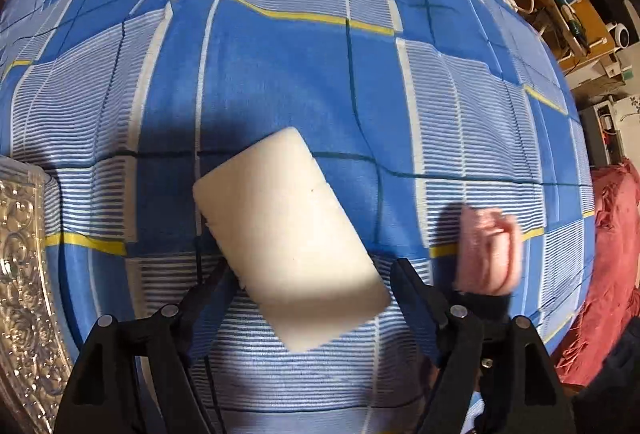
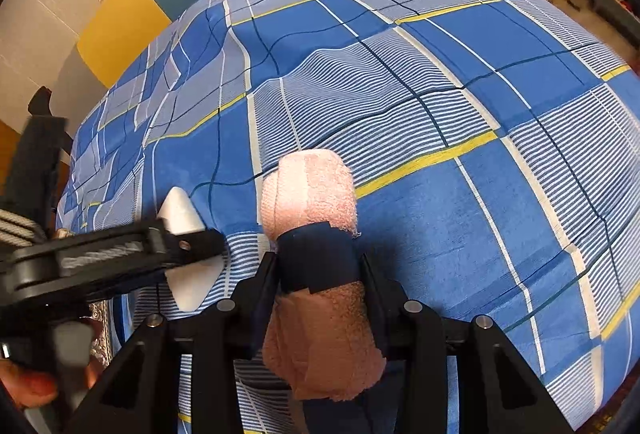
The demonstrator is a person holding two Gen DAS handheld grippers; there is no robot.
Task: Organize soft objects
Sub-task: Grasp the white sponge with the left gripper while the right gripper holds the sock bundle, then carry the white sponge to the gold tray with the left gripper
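I am holding my left claw (image 1: 308,274) almost straight down over the white foam block (image 1: 290,238), and its jaws are standing wide, one on either side of the block's near end with bare gaps between, so they are gripping nothing. The block is lying flat on the blue checked bedcover (image 1: 280,74), directly beneath and just ahead of this claw. Its long axis is running on a slant, from far-left to near-right across the span of the jaws rather than square to them, and I am judging that this slant is what the coming move depends on: either the claw is turning to meet the narrow sides, or it is closing on skewed corners. My right claw (image 2: 320,266) is sitting to the right of the block, clamped across a rolled pink towel (image 2: 320,234) at the dark band around its middle, the roll pointing away from me with its far end lifted off the cover. The left claw is plainly the nearer one to the block; the right is already occupied. I am counting one foam block, one pink roll, two claws, plus one embossed metal tray (image 1: 20,274) at the left edge and one red cloth (image 1: 608,274) at the far right.
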